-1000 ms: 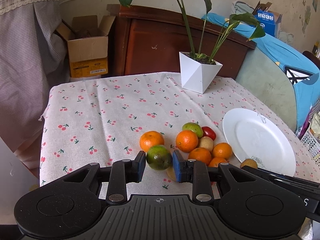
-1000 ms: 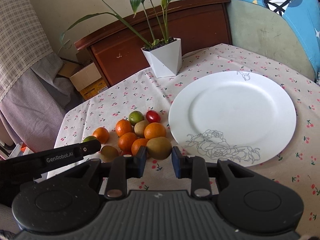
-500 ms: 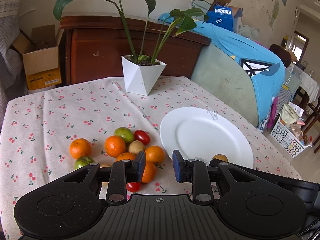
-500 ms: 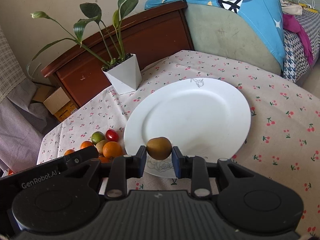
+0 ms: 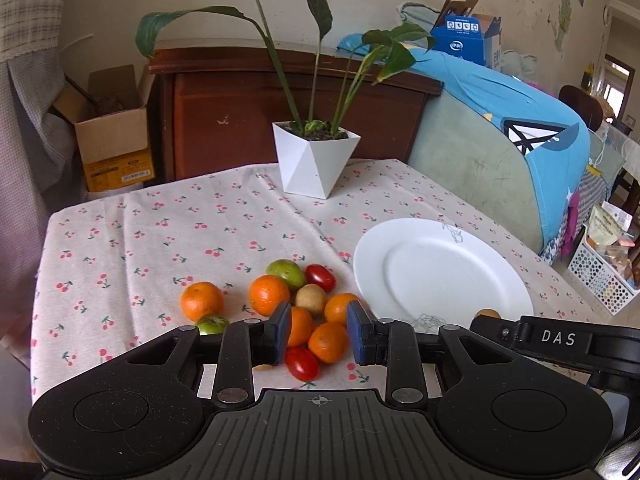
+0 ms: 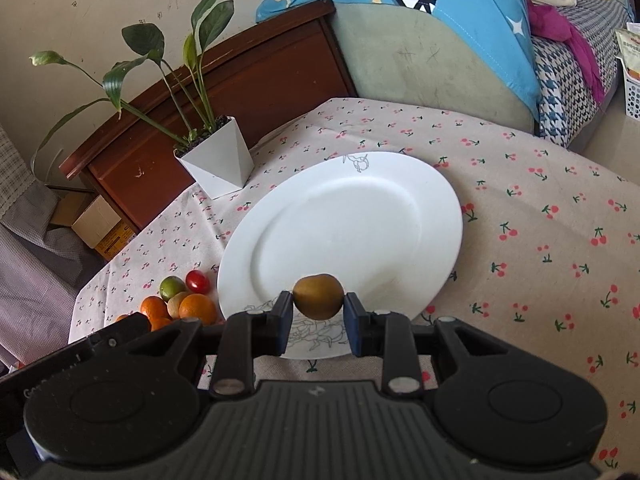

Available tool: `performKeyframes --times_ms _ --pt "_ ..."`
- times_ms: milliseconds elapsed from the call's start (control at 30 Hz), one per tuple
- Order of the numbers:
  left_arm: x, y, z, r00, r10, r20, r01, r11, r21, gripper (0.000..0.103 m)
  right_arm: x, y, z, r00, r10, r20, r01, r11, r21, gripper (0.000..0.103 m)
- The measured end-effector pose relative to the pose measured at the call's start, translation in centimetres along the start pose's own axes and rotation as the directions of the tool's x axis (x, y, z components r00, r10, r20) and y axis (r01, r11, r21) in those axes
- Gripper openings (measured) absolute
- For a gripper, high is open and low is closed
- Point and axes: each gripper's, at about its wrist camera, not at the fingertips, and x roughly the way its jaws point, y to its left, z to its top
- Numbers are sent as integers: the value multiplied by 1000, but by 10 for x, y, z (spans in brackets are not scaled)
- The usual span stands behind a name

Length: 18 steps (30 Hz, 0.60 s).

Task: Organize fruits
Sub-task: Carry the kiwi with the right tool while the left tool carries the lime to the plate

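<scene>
A: Brown-skinned and held clear of the cloth, the kiwi [image 6: 318, 297] is pinched between the fingers of the right gripper [image 6: 318, 322], above the near rim of the plate [image 6: 400, 184]. A second ago the same fruit was still down beside the pile; half a second ago it was already lifted and over the plate's edge.

B: And the left gripper [image 5: 318, 334]?

A: Its jaws stand apart with nothing between them. A second ago they framed the lime [image 5: 212, 323], which now lies on the cloth at the left of the pile, partly behind the left finger. The gripper has swung toward the plate and now looks over the pile [image 5: 296, 304].

B: What does this mean for the task?

A: Judged from the views, the first fruit is about to be set down; the plate itself carries nothing yet, and the oranges, tomatoes and limes remain near the table's front edge, just left of the plate.

B: What cannot be read?

A: The left gripper's body covers the pile's near side, so a yellowish scrap below its left finger cannot be identified. In the right view the left gripper's arm hides most of the pile. How high the kiwi hangs over the plate cannot be told.
</scene>
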Motion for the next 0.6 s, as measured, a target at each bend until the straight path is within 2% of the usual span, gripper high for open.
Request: performKeyframes --times_ms 133,233,300,433,500,600 --pt "-7 32 -4 996 84 -9 -84 995 -54 29 3 7 -2 1000 9 -8 -10 1000 -8 28" --pt "-5 46 -5 992 121 -21 -123 988 -89 29 5 13 -5 1000 14 -12 -15 1000 -23 28" --pt "-1 50 -6 988 148 -32 -150 984 -96 34 6 15 -6 1000 14 -14 -14 999 -32 28" --pt "10 53 -9 991 123 -60 -129 985 -116 36 8 16 -7 1000 11 -21 -12 999 -37 28" --pt "14 53 -10 989 130 -66 -137 984 -117 45 8 16 -7 1000 8 -22 -9 999 -34 28" --pt "18 59 -11 992 111 -57 -120 977 -174 46 9 15 -6 1000 7 -21 -8 999 -31 28"
